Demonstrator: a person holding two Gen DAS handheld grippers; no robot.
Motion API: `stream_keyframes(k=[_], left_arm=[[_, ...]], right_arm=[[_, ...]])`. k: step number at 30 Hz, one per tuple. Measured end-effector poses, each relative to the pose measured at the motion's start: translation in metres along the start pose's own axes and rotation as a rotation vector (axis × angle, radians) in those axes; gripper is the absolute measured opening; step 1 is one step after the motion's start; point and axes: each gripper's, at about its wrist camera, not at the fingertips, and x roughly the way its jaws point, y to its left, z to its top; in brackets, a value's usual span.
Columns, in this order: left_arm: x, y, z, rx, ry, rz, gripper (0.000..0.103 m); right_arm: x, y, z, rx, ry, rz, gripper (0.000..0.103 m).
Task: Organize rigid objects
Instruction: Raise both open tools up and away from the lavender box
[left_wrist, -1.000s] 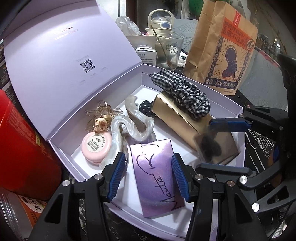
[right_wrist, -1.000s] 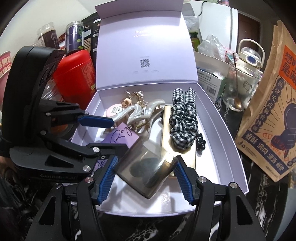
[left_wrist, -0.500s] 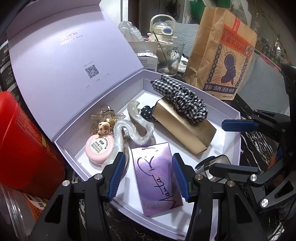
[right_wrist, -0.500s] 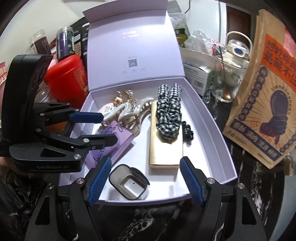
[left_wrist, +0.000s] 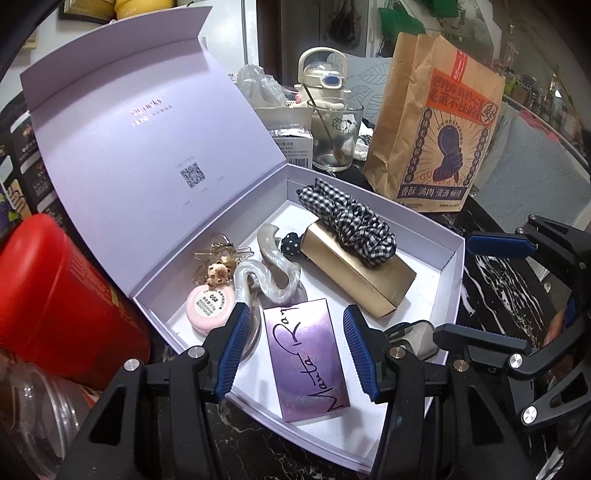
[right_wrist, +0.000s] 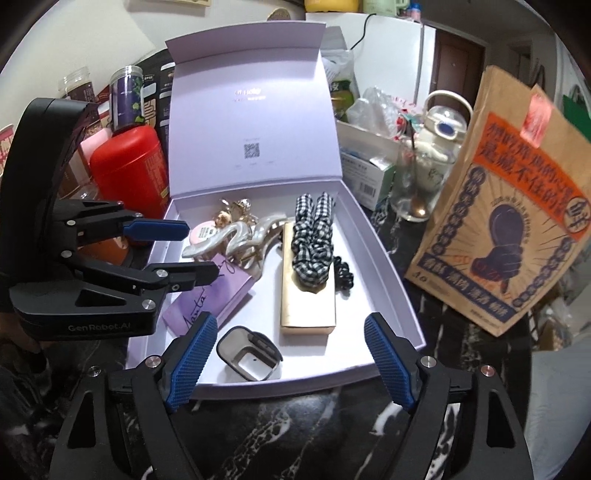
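An open lilac gift box (right_wrist: 384, 258) (left_wrist: 452, 266) holds a gold box (right_wrist: 308, 299) (left_wrist: 354, 273), a checked scrunchie (right_wrist: 312, 240) (left_wrist: 347, 221), a pearly hair claw (right_wrist: 236, 236) (left_wrist: 273, 273), a pink round tin (left_wrist: 209, 306), a purple card box (left_wrist: 308, 358) (right_wrist: 214, 295) and a small smoky clear case (right_wrist: 248, 352) (left_wrist: 417, 338). My right gripper (right_wrist: 286, 360) is open and empty, just behind the case at the box's front edge. My left gripper (left_wrist: 295, 349) is open, its fingers either side of the purple card box.
A brown paper snack bag (right_wrist: 506, 206) stands right of the box. A glass with a spoon (left_wrist: 334, 136), a kettle (left_wrist: 323, 79) and a small carton stand behind it. A red canister (left_wrist: 55, 295) (right_wrist: 129, 173) and jars stand to the left. The counter is dark marble.
My right gripper has let go of the smoky case, which now lies in the box's front part, and has opened and drawn back. My left gripper has stayed about where it was.
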Motion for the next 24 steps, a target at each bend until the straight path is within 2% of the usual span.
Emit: stream_keyframes(k=[12, 17, 18, 20, 21, 22, 24], left_arm=[[-0.029, -0.005, 0.003, -0.004, -0.018, 0.017, 0.052], [-0.044, -0.006, 0.003, -0.004, -0.041, 0.049, 0.052], [-0.046, -0.006, 0.004, -0.009, -0.042, 0.046, 0.055], [-0.052, -0.005, 0.004, -0.017, -0.051, 0.047, 0.073], [-0.056, -0.005, 0.003, -0.019, -0.064, 0.049, 0.089], [-0.062, -0.006, 0.003, -0.021, -0.086, 0.056, 0.098], [-0.070, -0.006, 0.003, -0.021, -0.109, 0.066, 0.099]], right_arm=[[-0.035, 0.008, 0.004, 0.000, -0.056, -0.078, 0.094], [-0.052, 0.007, 0.004, 0.022, -0.089, -0.101, 0.096], [-0.056, 0.007, 0.004, 0.027, -0.095, -0.103, 0.096], [-0.063, 0.008, 0.003, 0.034, -0.108, -0.108, 0.098], [-0.067, 0.008, 0.003, 0.036, -0.117, -0.110, 0.098], [-0.070, 0.009, 0.003, 0.036, -0.124, -0.112, 0.098], [-0.076, 0.012, 0.002, 0.033, -0.137, -0.120, 0.100]])
